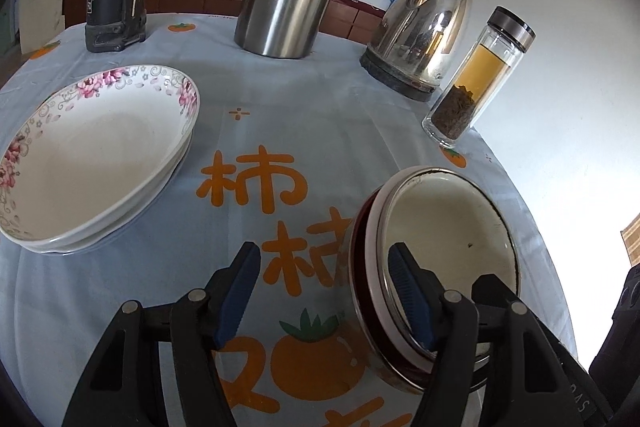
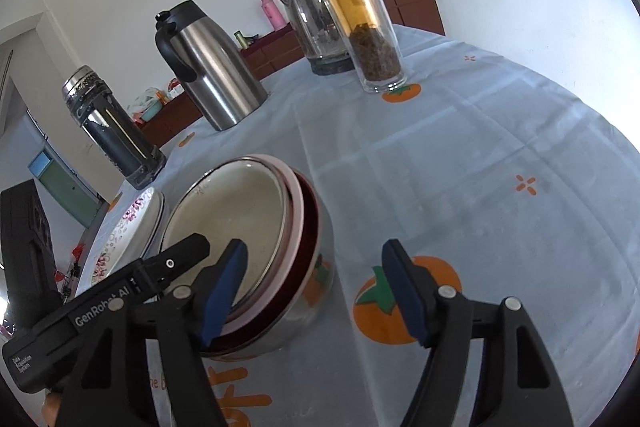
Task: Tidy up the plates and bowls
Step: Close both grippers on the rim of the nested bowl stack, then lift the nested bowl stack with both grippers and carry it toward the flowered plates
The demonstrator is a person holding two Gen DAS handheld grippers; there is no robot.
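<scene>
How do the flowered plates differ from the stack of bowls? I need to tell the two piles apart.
The flowered plates are wide, shallow and white with pink blossoms on the rim; the stack of bowls is deeper and narrower, with metal, pink and dark red rims. The plates sit apart from both claws; the bowls lie right by them. Both are nested stacks on the tablecloth.

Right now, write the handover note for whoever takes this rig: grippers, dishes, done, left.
Left gripper: open, one finger inside the bowl stack, the other outside its rim, pads not visibly pressing.
Right gripper: open, one finger over the stack's near rim, holding nothing.
Bowls: nested together, metal one innermost, on the tablecloth.
Floral plates: stacked on the left gripper's side of the bowls.
Done: plates and bowls each appear gathered in one pile.
Left: probably only final placement of the bowl stack; check nothing stays out of view.
</scene>
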